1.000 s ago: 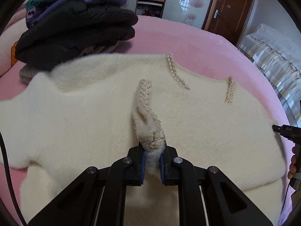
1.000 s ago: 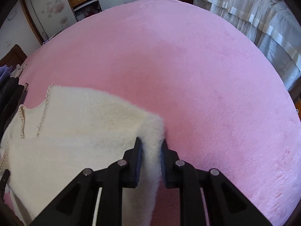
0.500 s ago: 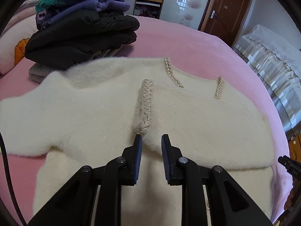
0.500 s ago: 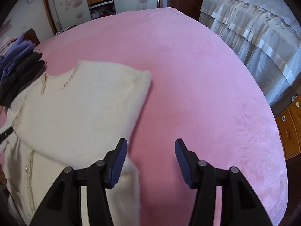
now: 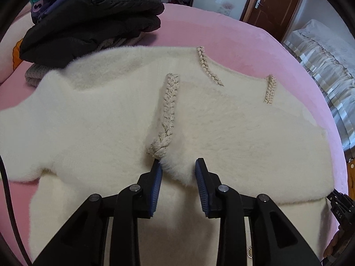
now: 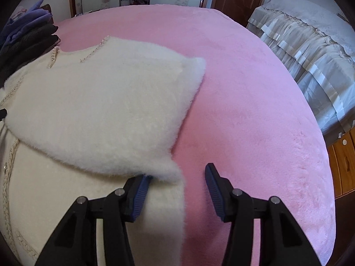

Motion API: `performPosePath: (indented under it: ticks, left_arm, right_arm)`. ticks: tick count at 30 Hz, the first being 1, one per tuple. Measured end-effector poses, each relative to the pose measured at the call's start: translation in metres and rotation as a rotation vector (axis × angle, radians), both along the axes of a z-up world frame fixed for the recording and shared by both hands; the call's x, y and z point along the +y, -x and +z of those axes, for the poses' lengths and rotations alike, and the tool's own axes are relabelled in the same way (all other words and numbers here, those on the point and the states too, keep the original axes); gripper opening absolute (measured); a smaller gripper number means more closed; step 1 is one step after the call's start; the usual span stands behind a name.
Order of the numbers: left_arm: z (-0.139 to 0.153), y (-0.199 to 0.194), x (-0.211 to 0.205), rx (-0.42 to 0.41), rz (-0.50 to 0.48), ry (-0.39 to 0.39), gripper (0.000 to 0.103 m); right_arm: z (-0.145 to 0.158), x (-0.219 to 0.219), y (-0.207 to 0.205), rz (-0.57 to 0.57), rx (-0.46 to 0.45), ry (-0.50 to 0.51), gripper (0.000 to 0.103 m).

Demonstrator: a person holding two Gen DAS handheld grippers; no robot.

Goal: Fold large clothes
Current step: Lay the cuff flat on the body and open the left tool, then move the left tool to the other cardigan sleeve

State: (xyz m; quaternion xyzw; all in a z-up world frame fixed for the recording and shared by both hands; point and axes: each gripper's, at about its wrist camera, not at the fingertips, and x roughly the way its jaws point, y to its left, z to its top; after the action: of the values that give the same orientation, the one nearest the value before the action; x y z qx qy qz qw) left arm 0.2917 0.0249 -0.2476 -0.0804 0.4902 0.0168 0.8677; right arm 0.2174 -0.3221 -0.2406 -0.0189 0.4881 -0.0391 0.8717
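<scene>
A fluffy cream cardigan (image 5: 93,119) with braided trim (image 5: 169,102) lies on the pink bed (image 5: 213,35), its upper part folded down over its lower part. My left gripper (image 5: 177,177) is open, its jaws either side of the folded edge by the trim's end, holding nothing. My right gripper (image 6: 177,188) is open wide at the cardigan (image 6: 106,110) right edge, where the folded flap's lower corner lies between the jaws, not gripped.
A stack of dark and purple folded clothes (image 5: 88,20) sits at the bed's far left, touching the cardigan's edge. A second bed with a grey frilled cover (image 6: 306,40) stands to the right. Wooden drawers (image 6: 341,155) are beside the pink bed's right edge.
Both grippers have let go of the cardigan and opened. The folded flap now lies flat on the garment, and both grippers have drawn back a little.
</scene>
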Motion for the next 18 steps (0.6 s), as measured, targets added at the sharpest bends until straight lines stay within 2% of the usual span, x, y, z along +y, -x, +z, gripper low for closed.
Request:
performPosePath:
  ticks: [1, 5, 9, 11, 12, 13, 15, 18]
  left_arm:
    - [-0.002, 0.0, 0.0, -0.004, 0.008, -0.011, 0.015]
    - [-0.018, 0.003, -0.003, -0.005, 0.007, -0.046, 0.015]
    - [-0.016, 0.006, -0.002, -0.009, -0.008, -0.048, 0.018]
    - [-0.01, 0.009, 0.002, 0.004, -0.002, -0.036, 0.026]
    - [-0.006, 0.011, 0.003, 0.005, 0.008, -0.039, 0.038]
    - [0.0, 0.016, 0.006, 0.004, 0.022, -0.046, 0.055]
    - [0.013, 0.026, 0.011, -0.022, 0.041, -0.041, 0.068]
    - [0.039, 0.048, 0.014, -0.049, 0.024, -0.036, 0.069]
  right_arm:
    - [-0.001, -0.001, 0.0, -0.027, 0.005, -0.003, 0.02]
    - [-0.016, -0.009, 0.004, -0.09, 0.016, -0.044, 0.02]
    - [-0.016, -0.009, 0.004, -0.101, 0.021, -0.051, 0.02]
    - [-0.011, -0.008, 0.005, -0.098, 0.034, -0.048, 0.025]
    - [-0.007, -0.009, 0.008, -0.104, 0.042, -0.049, 0.028]
    - [-0.003, -0.01, 0.011, -0.115, 0.045, -0.039, 0.033]
    - [0.008, -0.01, 0.021, -0.132, 0.037, -0.032, 0.04]
    - [0.027, -0.005, 0.043, -0.13, 0.003, -0.061, 0.043]
